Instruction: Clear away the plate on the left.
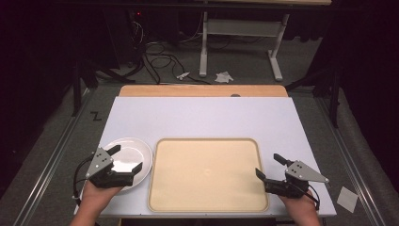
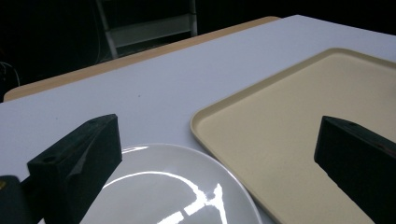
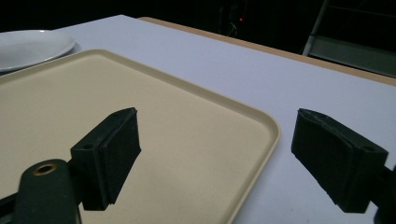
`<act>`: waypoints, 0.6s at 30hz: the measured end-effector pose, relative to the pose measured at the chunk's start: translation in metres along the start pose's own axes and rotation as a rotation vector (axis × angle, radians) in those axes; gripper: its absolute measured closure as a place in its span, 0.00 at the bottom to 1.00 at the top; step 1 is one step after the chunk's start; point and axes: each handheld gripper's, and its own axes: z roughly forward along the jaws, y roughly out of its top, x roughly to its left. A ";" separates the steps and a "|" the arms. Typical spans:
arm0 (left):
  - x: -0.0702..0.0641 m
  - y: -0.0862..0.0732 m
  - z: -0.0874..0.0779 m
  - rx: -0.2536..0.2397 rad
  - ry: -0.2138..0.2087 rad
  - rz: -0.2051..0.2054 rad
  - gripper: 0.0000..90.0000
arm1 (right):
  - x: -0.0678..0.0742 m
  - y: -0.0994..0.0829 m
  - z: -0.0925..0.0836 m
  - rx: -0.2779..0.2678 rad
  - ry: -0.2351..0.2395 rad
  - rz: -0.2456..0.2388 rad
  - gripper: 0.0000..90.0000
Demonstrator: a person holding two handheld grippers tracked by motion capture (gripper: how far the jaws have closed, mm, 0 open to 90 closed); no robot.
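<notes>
My left hand-held gripper hovers spread over the white plate; my right hand-held gripper straddles, spread, the tan tray's three o'clock rim.

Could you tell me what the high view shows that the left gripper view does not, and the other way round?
The high view takes in both open grippers, left gripper over the plate and right gripper at the tray's right edge, plus the floor cables. The left gripper view gives the glare streaks on the plate close up. Both share the plate, the beige tray and the white table.
</notes>
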 end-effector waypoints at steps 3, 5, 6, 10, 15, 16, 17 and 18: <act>0.004 -0.002 -0.003 0.002 0.012 -0.009 0.02 | 0.000 0.000 0.000 -0.001 0.002 -0.001 0.18; 0.005 -0.003 -0.003 0.001 0.015 -0.011 0.02 | 0.000 0.000 0.000 -0.003 0.001 -0.005 0.18; 0.007 -0.003 -0.005 0.004 0.022 -0.012 0.02 | 0.000 0.000 0.000 -0.005 0.002 -0.007 0.18; 0.010 -0.006 -0.010 0.016 0.038 0.003 0.02 | 0.000 0.000 0.000 -0.007 0.004 -0.008 0.18; 0.012 -0.010 -0.014 0.038 0.051 0.033 0.02 | 0.001 0.001 0.000 -0.007 0.005 -0.011 0.18; 0.012 -0.010 -0.014 0.038 0.051 0.033 0.02 | 0.000 0.001 0.000 -0.007 0.005 -0.012 0.18; 0.013 -0.012 -0.016 0.050 0.055 0.045 0.02 | 0.000 0.001 0.000 -0.008 0.006 -0.012 0.18; 0.014 -0.013 -0.017 0.055 0.055 0.048 0.02 | 0.000 0.001 0.000 -0.007 0.005 -0.012 0.18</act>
